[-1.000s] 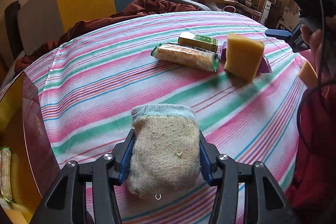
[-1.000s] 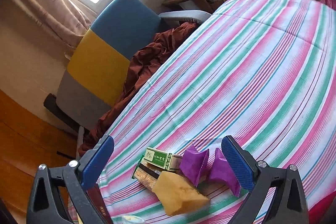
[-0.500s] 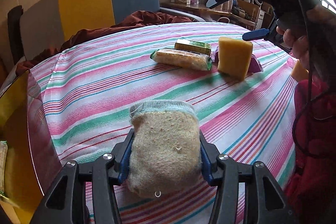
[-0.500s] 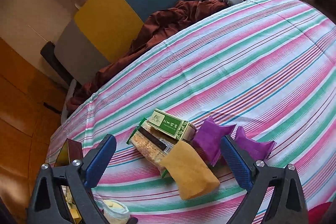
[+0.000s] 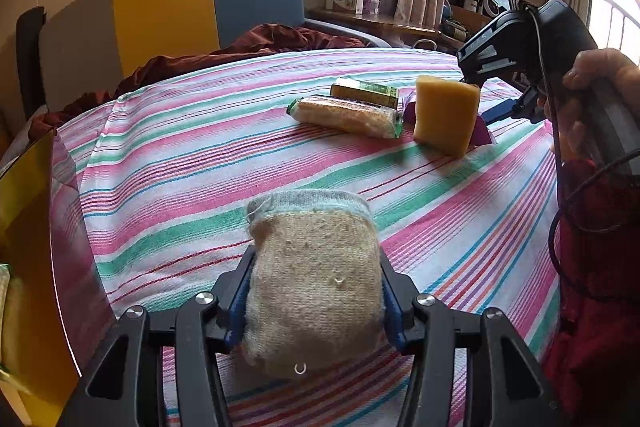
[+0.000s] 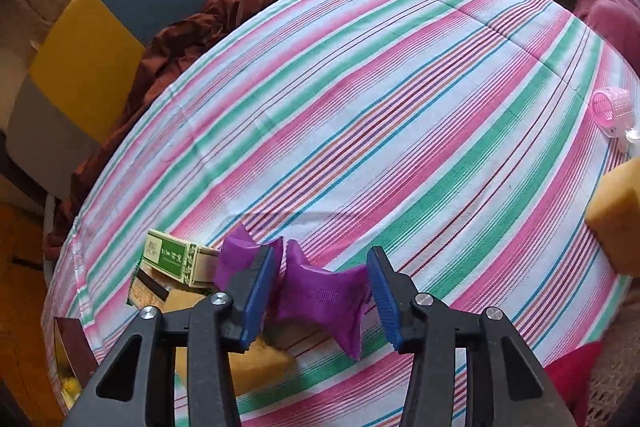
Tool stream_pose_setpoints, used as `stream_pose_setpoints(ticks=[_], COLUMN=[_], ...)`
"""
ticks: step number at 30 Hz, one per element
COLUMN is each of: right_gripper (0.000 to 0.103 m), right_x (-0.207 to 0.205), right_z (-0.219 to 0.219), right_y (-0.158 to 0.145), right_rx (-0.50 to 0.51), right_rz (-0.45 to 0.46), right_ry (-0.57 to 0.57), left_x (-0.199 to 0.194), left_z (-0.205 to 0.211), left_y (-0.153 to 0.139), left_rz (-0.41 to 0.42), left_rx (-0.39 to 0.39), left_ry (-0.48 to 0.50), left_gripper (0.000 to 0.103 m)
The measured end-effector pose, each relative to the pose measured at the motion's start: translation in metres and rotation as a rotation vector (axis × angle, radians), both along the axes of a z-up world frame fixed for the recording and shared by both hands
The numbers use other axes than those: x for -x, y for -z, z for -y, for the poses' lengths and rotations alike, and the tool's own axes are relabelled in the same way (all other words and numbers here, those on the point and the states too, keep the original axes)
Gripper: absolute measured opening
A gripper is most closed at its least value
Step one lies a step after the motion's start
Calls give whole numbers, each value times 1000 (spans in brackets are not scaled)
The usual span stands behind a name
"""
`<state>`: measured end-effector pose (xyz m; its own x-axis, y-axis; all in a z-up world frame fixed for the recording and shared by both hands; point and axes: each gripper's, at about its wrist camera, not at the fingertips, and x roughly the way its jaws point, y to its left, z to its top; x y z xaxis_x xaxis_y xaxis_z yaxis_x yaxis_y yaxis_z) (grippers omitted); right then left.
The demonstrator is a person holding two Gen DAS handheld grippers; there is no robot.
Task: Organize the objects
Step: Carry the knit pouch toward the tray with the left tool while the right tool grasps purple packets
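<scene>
Left claw (image 5: 314, 291): we have it pinched on the knitted pouch (image 5: 314, 279), blue pads pressed into both flanks, the pouch lifted above the striped worktop (image 5: 192, 163).
Right claw (image 6: 320, 291): we hold it spread, one pad on each side of the purple mesh bag (image 6: 320, 289); the left pad looks to be touching or nearly touching the bag, the right pad is just clear of it.
Beyond the right claw: a green box (image 6: 170, 259) lies just ahead and left of the left pad; a yellow sponge (image 6: 248, 363) sits below that pad, partly hidden.
Right of the right claw: well off, a second yellow sponge (image 6: 618, 219) and a pink hair roller (image 6: 612, 109) near the worktop edge.
Ahead of the left claw: well away, a cracker packet (image 5: 346, 117), the green box and the upright sponge cluster together.
Left of the left claw: a gold box (image 5: 28, 227) at the worktop edge, apparently the container, with something already inside.
Progress: early, we judge. One item is in transit, one is about to be gripped, and at least five are still loose.
</scene>
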<state>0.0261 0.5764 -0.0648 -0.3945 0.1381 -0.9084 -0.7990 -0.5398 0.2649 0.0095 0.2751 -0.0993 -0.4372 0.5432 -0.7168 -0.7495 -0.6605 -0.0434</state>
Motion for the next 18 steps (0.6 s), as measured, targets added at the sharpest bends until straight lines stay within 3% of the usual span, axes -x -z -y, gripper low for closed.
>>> stream_pose_setpoints(ticks=[2, 4, 5, 11, 12, 14, 15, 18], right_gripper=[57, 73, 73, 64, 58, 57, 50, 50], right_x=[4, 9, 10, 16, 17, 19, 20, 22], right_z=[0, 1, 1, 6, 7, 8, 9, 9], right_y=[5, 13, 15, 14, 14, 14, 15, 16], right_rx=[13, 38, 47, 7, 0, -12, -17, -19], right_rz=[29, 60, 64, 91, 95, 104, 109, 114], right_ry=[-13, -30, -41, -63, -68, -80, -85, -87], left_x=[0, 0, 0, 0, 0, 0, 0, 0], left_z=[0, 0, 0, 0, 0, 0, 0, 1], left_y=[0, 0, 0, 1, 1, 1, 1, 0], left_rz=[1, 2, 3, 3, 2, 3, 3, 2], left_rx=[-3, -5, -6, -7, -7, -7, -7, -7], left_ry=[0, 0, 0, 1, 2, 2, 2, 2], left_gripper=[54, 54, 54, 54, 54, 54, 54, 54])
